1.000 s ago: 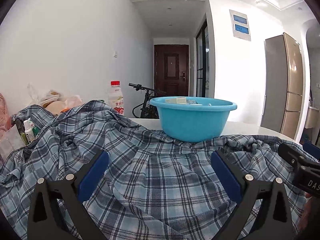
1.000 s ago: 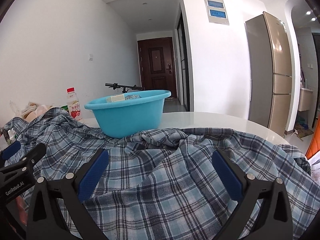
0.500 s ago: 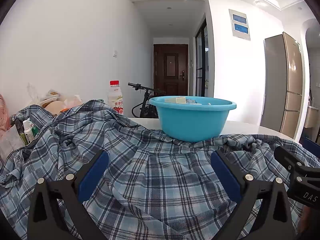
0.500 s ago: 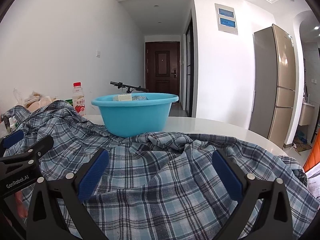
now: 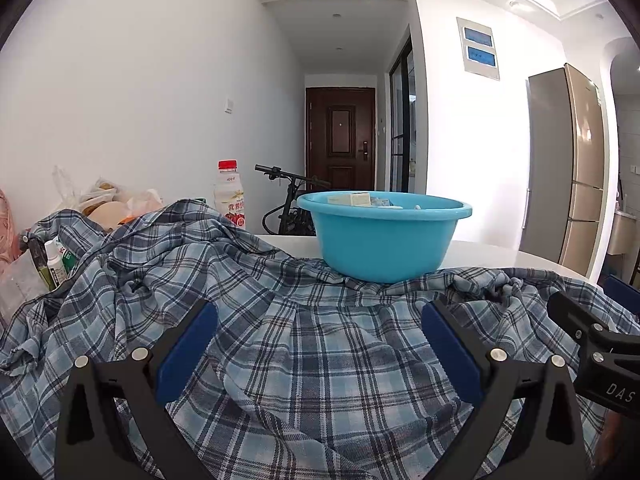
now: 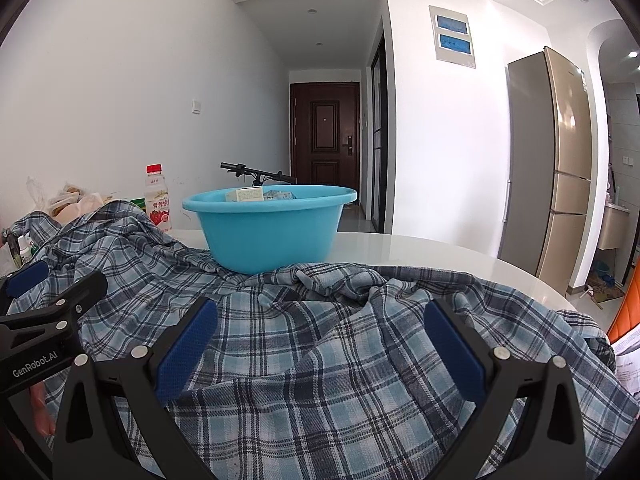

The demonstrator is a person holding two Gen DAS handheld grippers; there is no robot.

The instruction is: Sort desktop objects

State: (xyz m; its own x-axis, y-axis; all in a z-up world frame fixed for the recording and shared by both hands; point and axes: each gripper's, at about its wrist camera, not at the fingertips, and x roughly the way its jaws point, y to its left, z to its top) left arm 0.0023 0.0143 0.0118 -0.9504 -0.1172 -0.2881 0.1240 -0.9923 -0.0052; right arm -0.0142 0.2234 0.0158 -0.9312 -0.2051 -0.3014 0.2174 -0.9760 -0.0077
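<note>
A blue plaid shirt (image 5: 312, 344) (image 6: 328, 352) lies crumpled over the white table (image 6: 420, 252). Behind it stands a blue plastic basin (image 5: 384, 236) (image 6: 268, 228) holding small boxes. My left gripper (image 5: 318, 344) hovers open just above the shirt, nothing between its blue pads. My right gripper (image 6: 320, 344) is also open above the shirt, further right. Each gripper shows at the edge of the other's view: the right gripper (image 5: 592, 344) at the left wrist view's right edge, the left gripper (image 6: 44, 308) at the right wrist view's left edge.
A red-capped drink bottle (image 5: 230, 196) (image 6: 157, 200) stands left of the basin. Bags and small bottles (image 5: 56, 264) crowd the table's left end. A bicycle (image 5: 288, 200) stands behind the table, and a fridge (image 6: 552, 168) by the right wall.
Both views have risen slightly and the right one has swung a little to the right, so the basin sits lower and further left. Both grippers stay open.
</note>
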